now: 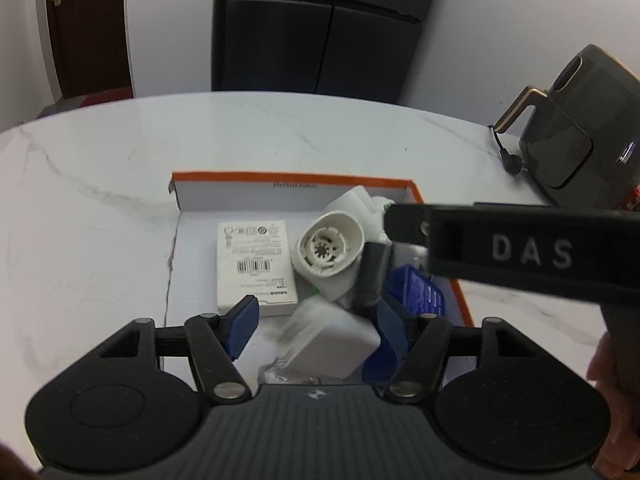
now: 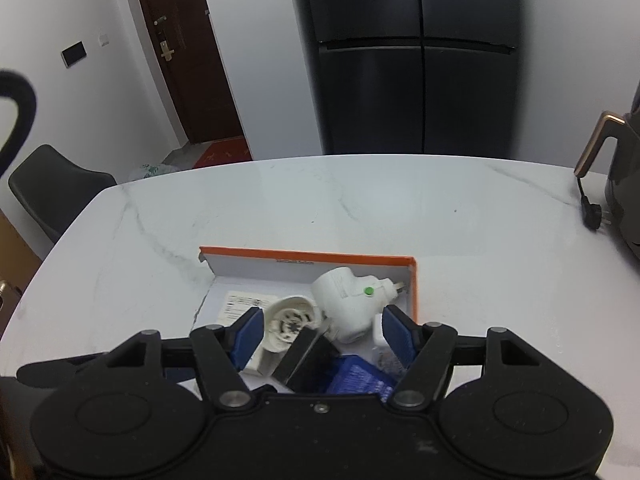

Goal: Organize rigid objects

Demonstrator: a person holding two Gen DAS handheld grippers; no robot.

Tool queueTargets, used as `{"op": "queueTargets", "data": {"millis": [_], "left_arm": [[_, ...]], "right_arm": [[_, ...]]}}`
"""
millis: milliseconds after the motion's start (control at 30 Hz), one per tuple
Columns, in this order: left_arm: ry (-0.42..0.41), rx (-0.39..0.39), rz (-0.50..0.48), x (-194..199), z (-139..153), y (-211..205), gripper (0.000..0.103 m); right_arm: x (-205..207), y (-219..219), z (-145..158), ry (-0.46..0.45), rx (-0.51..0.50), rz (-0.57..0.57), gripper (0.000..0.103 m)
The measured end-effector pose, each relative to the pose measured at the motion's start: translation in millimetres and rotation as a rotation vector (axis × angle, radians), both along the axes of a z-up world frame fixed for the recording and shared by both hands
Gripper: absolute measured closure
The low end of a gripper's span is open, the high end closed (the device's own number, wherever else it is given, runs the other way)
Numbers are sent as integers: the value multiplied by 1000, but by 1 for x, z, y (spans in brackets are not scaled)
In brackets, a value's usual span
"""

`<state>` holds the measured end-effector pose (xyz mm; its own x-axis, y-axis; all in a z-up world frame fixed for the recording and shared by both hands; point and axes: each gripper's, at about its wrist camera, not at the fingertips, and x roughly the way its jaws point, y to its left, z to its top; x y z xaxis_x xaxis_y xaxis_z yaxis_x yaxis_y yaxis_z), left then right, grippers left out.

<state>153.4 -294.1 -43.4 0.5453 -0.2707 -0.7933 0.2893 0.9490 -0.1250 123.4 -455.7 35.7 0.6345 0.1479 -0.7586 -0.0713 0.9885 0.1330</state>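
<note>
An orange-rimmed shallow box (image 1: 296, 178) lies on the marble table and holds a white barcoded carton (image 1: 256, 268), a white round ribbed part (image 1: 328, 252), a black block (image 1: 372, 276) and a blue pack (image 1: 420, 288). A white plug adapter with a green dot (image 2: 352, 292) lies at its far right. My left gripper (image 1: 318, 328) hangs open over the box's near end. A blurred white block (image 1: 336, 344) sits between its pads, clear of the left one. My right gripper (image 2: 322, 332) stands open above the round part (image 2: 292, 320) and the black block (image 2: 308, 360), gripping nothing.
A dark appliance with a bronze handle (image 1: 580, 132) stands at the table's far right, its plug and cord (image 1: 510, 160) lying beside it. A black bar marked DAS (image 1: 520, 252) crosses the left wrist view. A black fridge (image 2: 416, 52) stands behind the table, a dark chair (image 2: 52, 188) to the left.
</note>
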Motion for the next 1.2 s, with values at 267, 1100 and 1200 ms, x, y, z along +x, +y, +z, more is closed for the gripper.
{"op": "queueTargets", "data": {"millis": [267,1100,1200], "left_arm": [[-10,16,37,-20,9,4,28],[-4,114,97,-164,50,36,0],[-21,116,112,-175,53,40,0]], "right_arm": [[-25,-22,10,-16,5,-19,24],[-201,-20,45,16,-35,-120,20],[-216,-22,47,24,-41,-140,20]]}}
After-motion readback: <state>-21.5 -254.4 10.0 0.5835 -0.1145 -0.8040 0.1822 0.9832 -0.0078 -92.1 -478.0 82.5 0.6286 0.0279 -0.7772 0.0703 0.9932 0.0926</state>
